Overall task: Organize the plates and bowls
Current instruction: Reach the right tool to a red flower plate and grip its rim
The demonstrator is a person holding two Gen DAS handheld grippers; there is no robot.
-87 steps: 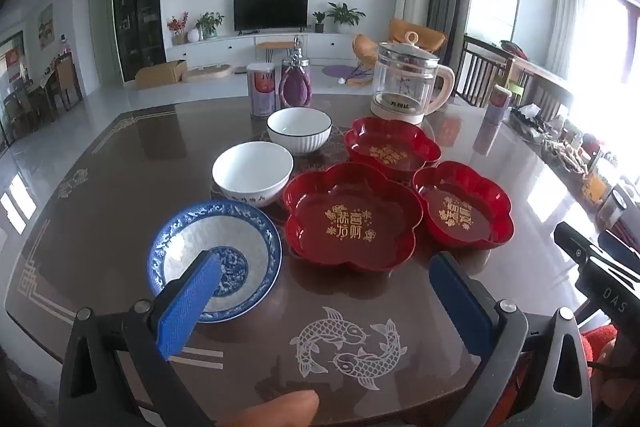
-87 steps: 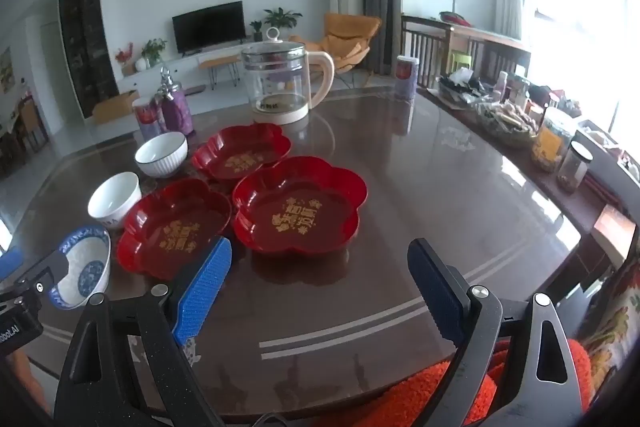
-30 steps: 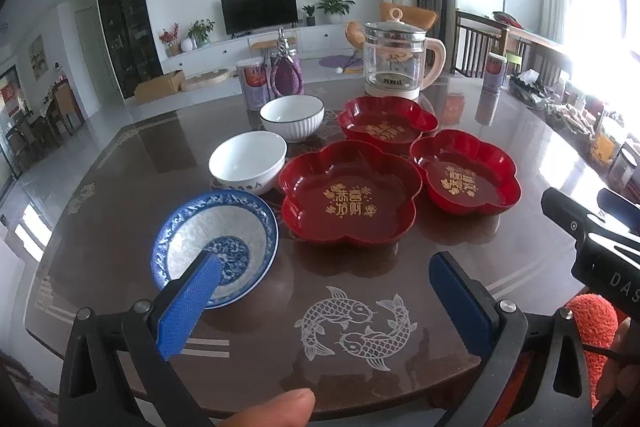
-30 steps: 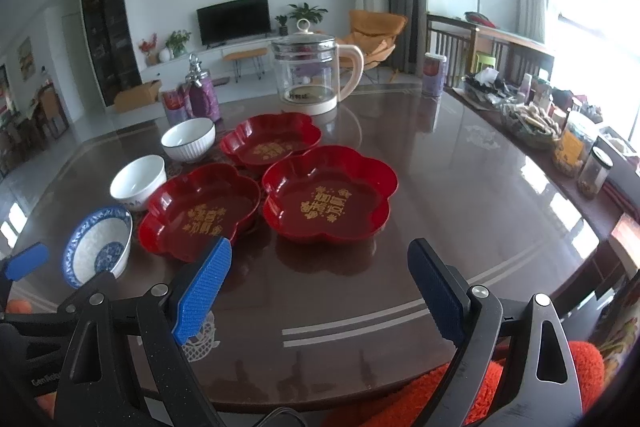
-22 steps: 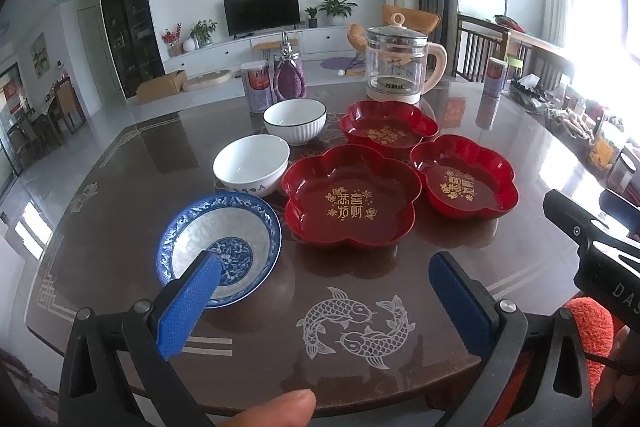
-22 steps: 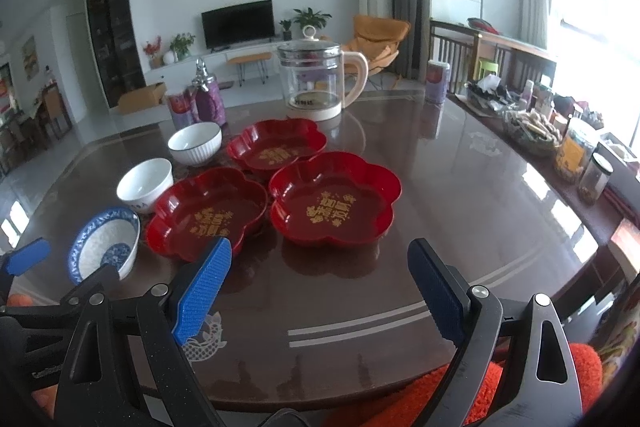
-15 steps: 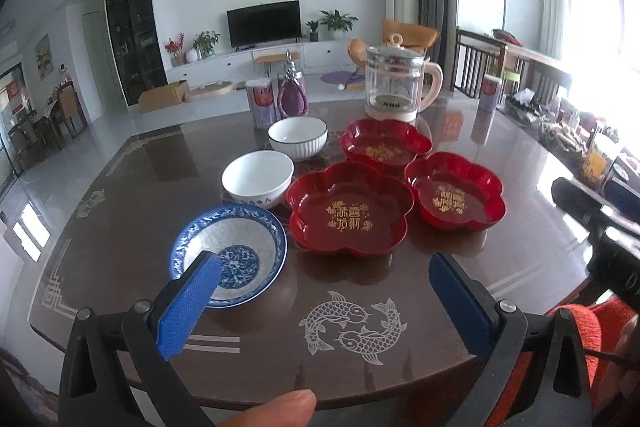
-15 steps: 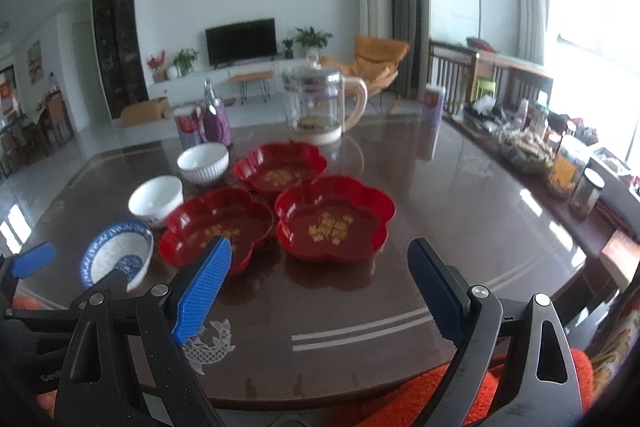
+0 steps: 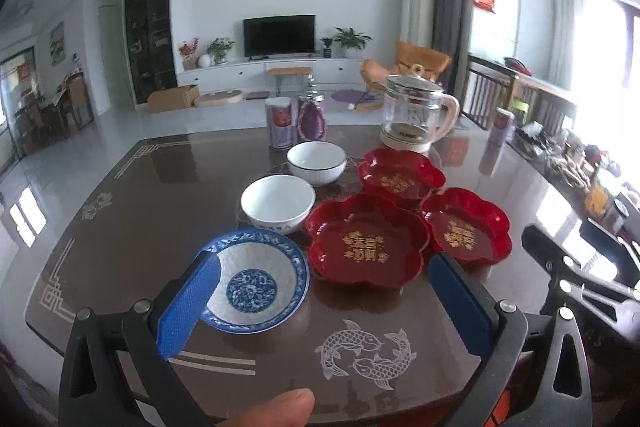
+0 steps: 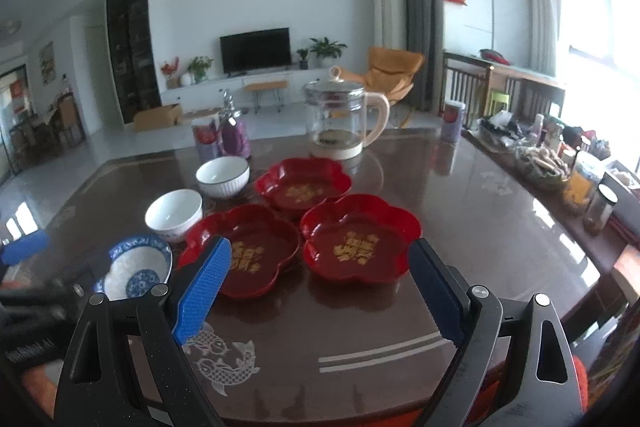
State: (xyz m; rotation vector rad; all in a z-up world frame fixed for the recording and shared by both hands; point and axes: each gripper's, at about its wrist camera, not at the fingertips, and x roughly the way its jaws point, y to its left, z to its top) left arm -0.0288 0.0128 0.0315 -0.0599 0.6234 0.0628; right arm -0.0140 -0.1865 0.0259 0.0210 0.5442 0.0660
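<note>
Crockery sits grouped mid-surface [image 9: 132,211]: a blue-patterned bowl [image 9: 256,281] nearest, then a plain white bowl [image 9: 278,203] and a dark-rimmed white bowl [image 9: 316,162] in a row behind it. Beside them three glossy red flower-shaped plates cluster, touching or nearly so: a near plate [image 9: 366,241], a right plate [image 9: 466,225] and a far plate [image 9: 400,175], each with gold characters too small to read. The left gripper [image 9: 320,303] and right gripper [image 10: 316,291] hover at the near edge, jaws apart, holding nothing.
</note>
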